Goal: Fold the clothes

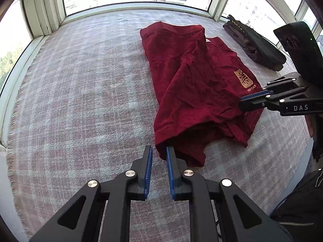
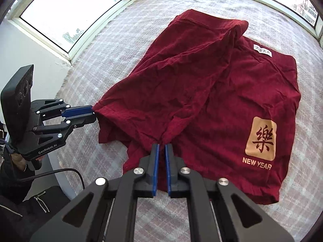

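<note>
A dark red T-shirt (image 1: 187,74) (image 2: 201,92) lies partly folded on a plaid blanket (image 1: 84,84), its gold patch with "NEW YEAR" (image 2: 260,139) facing up. One side is folded over the middle. My right gripper (image 2: 161,146) (image 1: 241,101) is shut on a bunched fold at the shirt's near edge. My left gripper (image 1: 159,149) (image 2: 94,114) sits at the shirt's left corner. Its jaws stand slightly apart; the cloth corner lies between the tips against one pad, and blanket shows in the gap.
A stack of dark folded clothes (image 1: 256,44) lies at the back right near the window frame (image 1: 131,7). The blanket's fringed edge (image 1: 12,137) runs along the left. A person's dark zipped jacket (image 2: 22,207) and a black cable (image 2: 60,171) are at the near edge.
</note>
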A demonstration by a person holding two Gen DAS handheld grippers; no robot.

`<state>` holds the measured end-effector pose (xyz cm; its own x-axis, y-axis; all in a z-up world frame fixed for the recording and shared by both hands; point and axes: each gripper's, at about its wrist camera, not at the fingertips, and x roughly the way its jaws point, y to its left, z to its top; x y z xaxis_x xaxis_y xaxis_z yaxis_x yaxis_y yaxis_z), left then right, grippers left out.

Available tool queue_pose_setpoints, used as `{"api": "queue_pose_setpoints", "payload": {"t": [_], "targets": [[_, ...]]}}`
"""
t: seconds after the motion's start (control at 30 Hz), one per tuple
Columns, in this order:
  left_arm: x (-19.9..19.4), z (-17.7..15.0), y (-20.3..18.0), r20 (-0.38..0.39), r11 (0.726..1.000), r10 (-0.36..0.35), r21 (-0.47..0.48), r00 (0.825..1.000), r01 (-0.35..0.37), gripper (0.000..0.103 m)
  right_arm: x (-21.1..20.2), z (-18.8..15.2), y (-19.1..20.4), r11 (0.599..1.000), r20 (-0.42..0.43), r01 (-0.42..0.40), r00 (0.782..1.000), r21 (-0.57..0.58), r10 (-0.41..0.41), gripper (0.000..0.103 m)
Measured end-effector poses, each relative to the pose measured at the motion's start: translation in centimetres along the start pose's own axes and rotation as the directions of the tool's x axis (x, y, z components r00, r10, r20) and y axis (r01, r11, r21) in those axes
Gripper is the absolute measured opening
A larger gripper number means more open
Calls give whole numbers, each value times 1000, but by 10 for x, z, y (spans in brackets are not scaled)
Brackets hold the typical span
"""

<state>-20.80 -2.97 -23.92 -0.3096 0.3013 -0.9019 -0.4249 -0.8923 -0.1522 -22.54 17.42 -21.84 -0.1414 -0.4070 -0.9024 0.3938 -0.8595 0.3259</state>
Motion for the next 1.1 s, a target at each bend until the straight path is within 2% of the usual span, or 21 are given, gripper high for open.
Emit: {"api": "queue_pose_setpoints", "payload": {"t": [0.17, 0.33, 0.37, 0.43, 0.5, 0.57, 0.67, 0.7, 0.83, 0.97, 1.1], "targets": [[-4, 3, -9, 12, 999, -34, 39, 999, 33, 14, -18, -3, -3, 999, 4, 40, 999, 8, -40, 6], [-20, -4, -19, -18, 989, -120, 86, 993, 121, 14, -9, -11, -15, 993, -64, 112, 992, 33, -110, 6], [-22, 1, -18, -7, 989, -120, 85, 993, 120, 14, -4, -12, -15, 991, -86, 129, 988, 28, -126, 6], [-23, 13, -18, 23, 991, -107, 86, 994, 104, 14, 2, -13, -16, 993, -121, 111, 987, 41, -106, 6], [-21, 26, -18, 58, 991, -112, 81, 992, 107, 14, -5, -12, -13, 993, -97, 113, 989, 39, -109, 7], [-15, 35, -16, 72, 992, -113, 70, 991, 108, 14, -21, -4, -8, 994, -34, 111, 993, 22, -110, 7], [4, 36, -15, 13, 990, -122, 72, 992, 121, 14, -28, 14, 8, 1000, 23, 28, 999, -13, -28, 15], [11, 34, -17, -14, 987, -135, 84, 991, 136, 14, -23, 16, 12, 999, 28, 23, 999, -38, -22, 15], [23, 14, -27, -103, 969, -225, 81, 969, 233, 14, 15, 23, 24, 994, -31, 7, 999, -113, -10, 15], [4, 3, -22, -90, 972, -217, 67, 972, 223, 14, 27, 7, 10, 992, -110, 33, 993, -120, -46, 15], [-8, 30, -9, -11, 983, -173, 63, 985, 173, 16, 16, 7, -1, 997, -114, 45, 992, -69, -53, 15]]}}
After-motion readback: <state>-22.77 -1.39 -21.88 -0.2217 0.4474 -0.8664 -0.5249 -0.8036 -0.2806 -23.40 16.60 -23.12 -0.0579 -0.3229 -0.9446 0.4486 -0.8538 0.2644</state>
